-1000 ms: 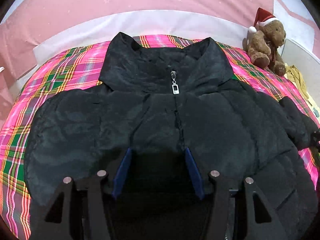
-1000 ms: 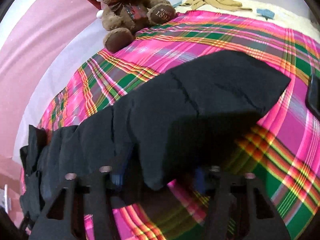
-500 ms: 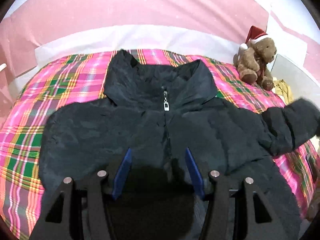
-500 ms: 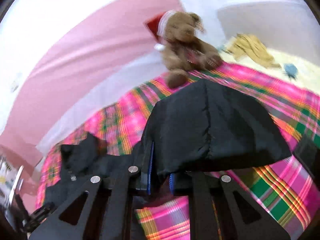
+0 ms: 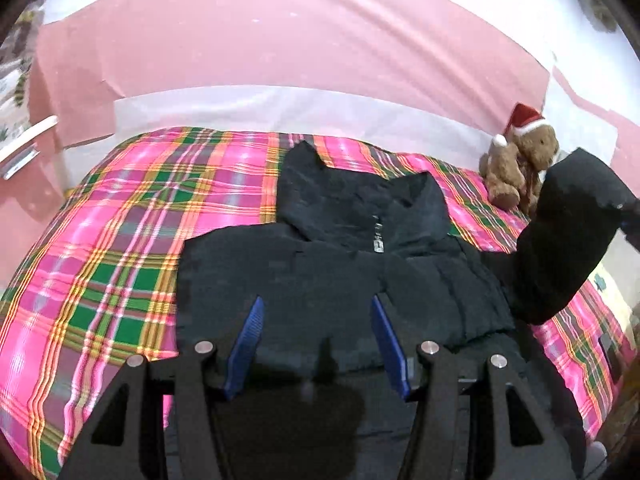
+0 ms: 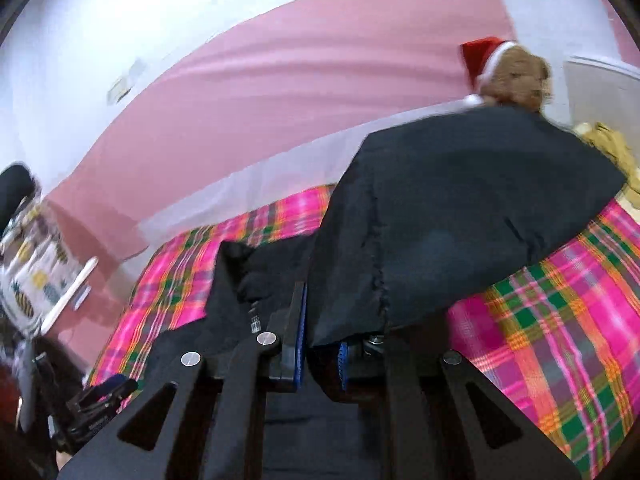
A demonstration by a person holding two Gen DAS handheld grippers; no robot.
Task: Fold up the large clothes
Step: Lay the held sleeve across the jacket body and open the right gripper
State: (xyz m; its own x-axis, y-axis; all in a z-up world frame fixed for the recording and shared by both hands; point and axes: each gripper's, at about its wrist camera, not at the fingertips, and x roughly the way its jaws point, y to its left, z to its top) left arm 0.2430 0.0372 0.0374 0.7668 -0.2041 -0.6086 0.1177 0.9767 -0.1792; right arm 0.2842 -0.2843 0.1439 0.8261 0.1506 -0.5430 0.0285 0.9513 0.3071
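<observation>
1. Lying flat on the bed with the pink, green and yellow plaid cover [image 5: 120,248], the black padded zip-up jacket [image 5: 340,280] faces up, its standing collar toward the far edge by the pink wall and its zip closed up to the silver puller [image 5: 377,240].
2. The right hand-held gripper [image 6: 320,354] has its blue-padded jaws drawn close together and clamped on the black jacket sleeve [image 6: 460,216]; the jaws have just been closing, with the sleeve fabric between them.
3. That sleeve stands raised off the plaid cover, bulging in front of the right wrist camera; in the left wrist view it shows as a dark lifted mass [image 5: 568,240] near the right edge of the bed.
4. The left hand-held gripper [image 5: 316,344] has its jaws set apart, the blue pads on either side of the jacket's front near the hem; whether they press on the fabric or only straddle it cannot be told.
5. A brown teddy bear in a red and white Santa hat [image 5: 516,168] sits at the far right corner of the bed, partly hidden behind the raised sleeve in the right wrist view.
6. A crumpled yellowish cloth [image 6: 612,148] lies past the bed's right edge.
</observation>
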